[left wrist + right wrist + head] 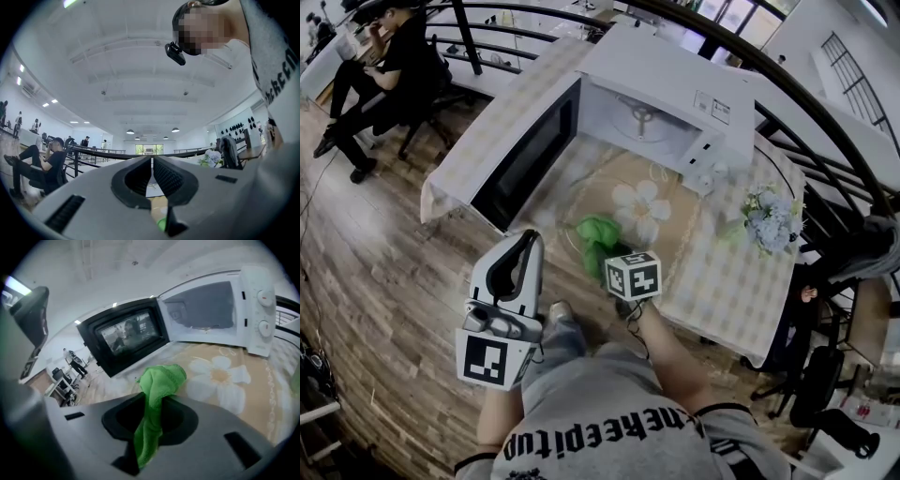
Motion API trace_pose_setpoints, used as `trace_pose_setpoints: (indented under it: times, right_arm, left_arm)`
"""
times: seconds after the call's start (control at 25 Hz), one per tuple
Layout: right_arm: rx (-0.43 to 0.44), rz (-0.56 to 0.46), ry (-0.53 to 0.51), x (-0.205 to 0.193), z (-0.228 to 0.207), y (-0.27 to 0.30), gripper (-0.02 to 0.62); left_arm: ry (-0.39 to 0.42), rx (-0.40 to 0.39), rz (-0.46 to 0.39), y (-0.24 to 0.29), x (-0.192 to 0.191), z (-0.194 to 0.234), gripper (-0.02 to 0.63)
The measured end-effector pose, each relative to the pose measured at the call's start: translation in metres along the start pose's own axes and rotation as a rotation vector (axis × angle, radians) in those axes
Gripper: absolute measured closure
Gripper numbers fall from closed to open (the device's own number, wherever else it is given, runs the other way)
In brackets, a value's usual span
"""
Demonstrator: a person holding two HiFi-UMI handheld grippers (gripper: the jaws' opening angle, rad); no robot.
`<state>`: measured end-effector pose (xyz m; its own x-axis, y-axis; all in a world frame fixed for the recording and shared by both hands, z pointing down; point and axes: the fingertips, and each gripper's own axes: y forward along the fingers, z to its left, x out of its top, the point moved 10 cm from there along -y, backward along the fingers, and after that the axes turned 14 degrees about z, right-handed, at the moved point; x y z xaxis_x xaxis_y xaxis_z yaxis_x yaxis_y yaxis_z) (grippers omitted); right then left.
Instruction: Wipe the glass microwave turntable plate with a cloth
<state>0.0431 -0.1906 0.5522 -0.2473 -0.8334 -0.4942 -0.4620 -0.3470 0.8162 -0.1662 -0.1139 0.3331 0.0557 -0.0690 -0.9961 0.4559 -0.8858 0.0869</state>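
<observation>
Green cloth (158,383): one fold clamped tight in right gripper (151,401), bunch held over near side of glass plate (673,204). The plate lies on worktop (741,281) before microwave (666,89), likely for reach. Left gripper (152,171): jaws together, empty, raised aside.

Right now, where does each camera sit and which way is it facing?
Head view: on the person's head, looking steeply down at the table and open microwave; left hand-held gripper, right hand-held gripper, grey shirt show.
Left gripper view: on the left hand-held gripper, tilted up at the ceiling; shut jaws, grey shirt show.
Right gripper view: on the right hand-held gripper, facing the microwave; jaws clamp the green cloth.
Shared: head and right gripper views show green cloth and microwave.
</observation>
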Motion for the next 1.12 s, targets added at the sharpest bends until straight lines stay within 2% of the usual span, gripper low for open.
trace_pose_setpoints:
  times: [0.12, 0.2, 0.36, 0.88, 1.12]
  right_arm:
    - [0.045, 0.047, -0.073, -0.004, 0.028, 0.019, 0.515]
    - [0.031, 0.065, -0.123, -0.01, 0.034, 0.028, 0.515]
    - [0.005, 0.06, -0.188, -0.015, 0.027, 0.027, 0.515]
    - [-0.116, 0.033, -0.098, -0.038, -0.036, -0.01, 0.514]
    - [-0.173, 0.027, -0.076, -0.045, -0.06, -0.023, 0.514]
  left_arm:
    - [0.001, 0.002, 0.01, -0.001, -0.001, -0.003, 0.591]
    - [0.003, -0.001, 0.024, -0.003, -0.003, -0.005, 0.591]
    - [0.002, 0.017, 0.001, -0.003, 0.001, -0.008, 0.591]
    - [-0.004, -0.008, -0.015, -0.004, 0.003, -0.034, 0.591]
    - [0.007, 0.005, -0.01, -0.01, 0.004, -0.045, 0.591]
